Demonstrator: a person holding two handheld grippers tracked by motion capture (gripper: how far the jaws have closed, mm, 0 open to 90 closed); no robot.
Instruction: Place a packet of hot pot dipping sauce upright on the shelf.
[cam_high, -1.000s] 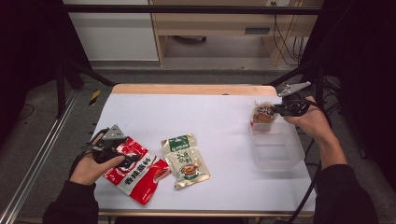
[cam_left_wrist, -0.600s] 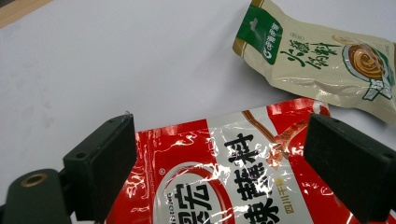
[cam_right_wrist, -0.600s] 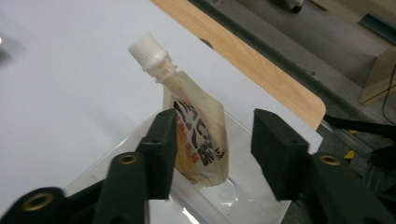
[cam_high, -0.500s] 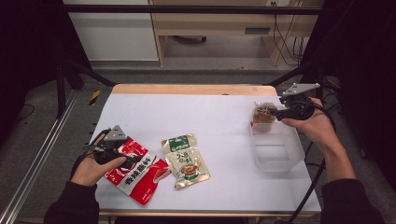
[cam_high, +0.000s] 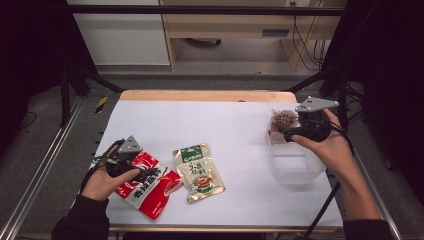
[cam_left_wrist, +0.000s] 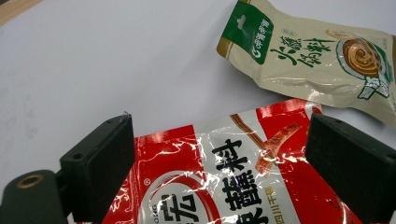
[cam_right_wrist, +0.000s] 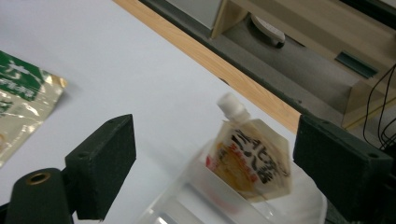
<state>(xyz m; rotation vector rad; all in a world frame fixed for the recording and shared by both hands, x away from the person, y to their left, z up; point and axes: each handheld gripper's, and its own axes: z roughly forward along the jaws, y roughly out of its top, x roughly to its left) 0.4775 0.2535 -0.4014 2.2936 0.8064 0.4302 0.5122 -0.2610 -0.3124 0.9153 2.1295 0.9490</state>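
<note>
Right gripper (cam_right_wrist: 212, 172) backed off, jaws just opened | spout pouch (cam_right_wrist: 250, 161) between, free in box (cam_high: 295, 167)

Packets cut off, bin blurring

In the left gripper view the red packet (cam_left_wrist: 243, 182) is running off the bottom edge and the green-topped packet (cam_left_wrist: 317, 56) off the right; in the right gripper view the clear bin (cam_right_wrist: 196, 200) is blurring and running off the bottom, hiding the spouted pouch's (cam_right_wrist: 250, 161) lower end.
</note>
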